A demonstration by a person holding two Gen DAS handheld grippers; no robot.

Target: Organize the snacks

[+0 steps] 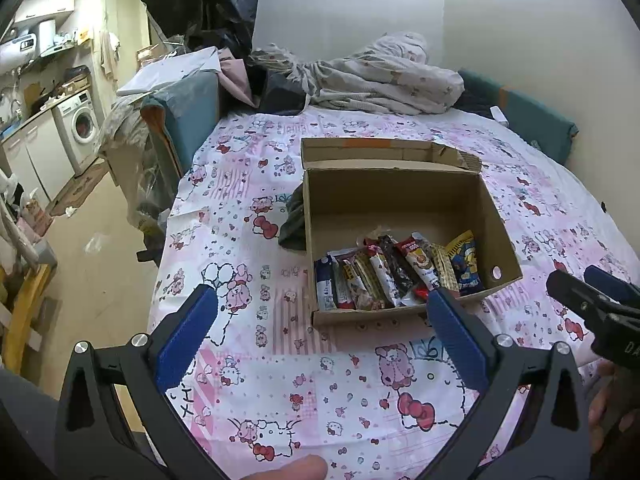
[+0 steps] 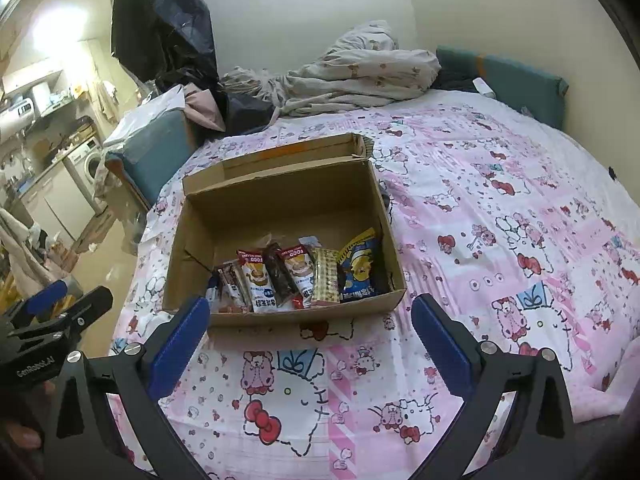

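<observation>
An open cardboard box [image 1: 400,196] [image 2: 280,204] sits on a bed with a pink cartoon sheet [image 1: 312,384] [image 2: 480,240]. Several snack packets [image 1: 396,276] [image 2: 296,280] stand in a row against the box's near wall, among them a blue and yellow bag [image 1: 466,266] [image 2: 360,266]. My left gripper [image 1: 320,300] is open and empty, held above the sheet just in front of the box. My right gripper [image 2: 310,308] is open and empty too, just in front of the box. Each gripper shows at the edge of the other's view, the right one [image 1: 592,300] and the left one [image 2: 60,312].
A heap of crumpled bedding [image 1: 380,76] [image 2: 352,72] lies at the far end of the bed. A dark cloth [image 1: 294,220] lies left of the box. The bed's left edge drops to a floor, with a washing machine [image 1: 80,124] beyond.
</observation>
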